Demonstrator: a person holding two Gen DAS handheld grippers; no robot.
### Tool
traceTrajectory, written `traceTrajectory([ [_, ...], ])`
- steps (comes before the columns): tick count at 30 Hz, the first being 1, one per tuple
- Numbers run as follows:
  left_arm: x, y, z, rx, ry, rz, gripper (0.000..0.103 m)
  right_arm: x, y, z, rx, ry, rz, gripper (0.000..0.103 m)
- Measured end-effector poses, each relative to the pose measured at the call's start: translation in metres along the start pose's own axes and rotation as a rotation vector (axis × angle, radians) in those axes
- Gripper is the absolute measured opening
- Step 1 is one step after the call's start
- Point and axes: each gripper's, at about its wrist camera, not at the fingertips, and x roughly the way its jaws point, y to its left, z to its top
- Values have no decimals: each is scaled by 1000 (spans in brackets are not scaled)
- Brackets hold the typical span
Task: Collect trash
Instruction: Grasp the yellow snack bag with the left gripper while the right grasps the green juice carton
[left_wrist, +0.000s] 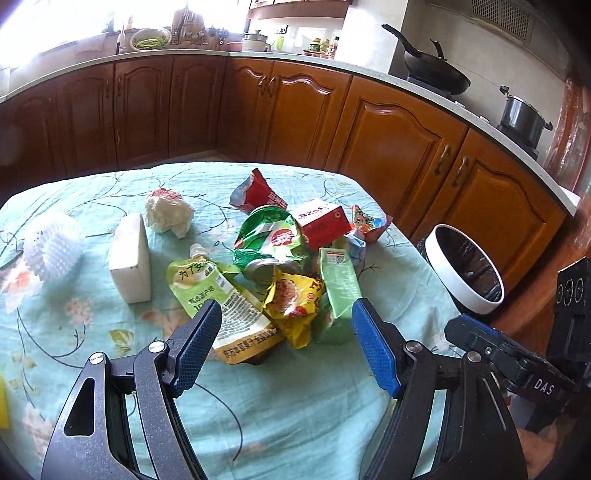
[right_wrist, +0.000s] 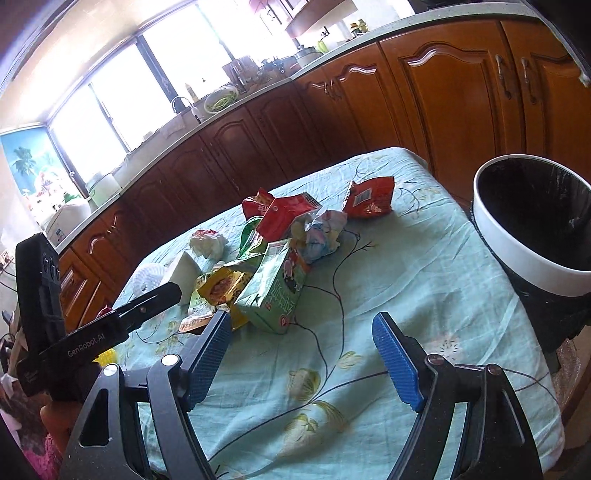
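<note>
Fingers of left gripper (left_wrist: 286, 347) and right gripper (right_wrist: 301, 360) spread, empty, above trash pile (left_wrist: 291, 269), bin (right_wrist: 532, 225) beside table.

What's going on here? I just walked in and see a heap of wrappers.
A person holds two grippers over the table, clearing trash. The left gripper and right gripper are both open and empty. The wrapper pile is untouched on the cloth, and the bin waits at the table's edge.
</note>
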Motion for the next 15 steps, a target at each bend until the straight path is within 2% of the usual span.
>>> traceTrajectory([
  [6,4,16,5,-3,10,19,71,22,10,9,3,25,30,80],
  [8,8,17,7,8,20,10,62,32,8,15,25,36,41,80],
  [15,34,9,15,82,78,-31,45,41,4,25,53,34,28,79],
])
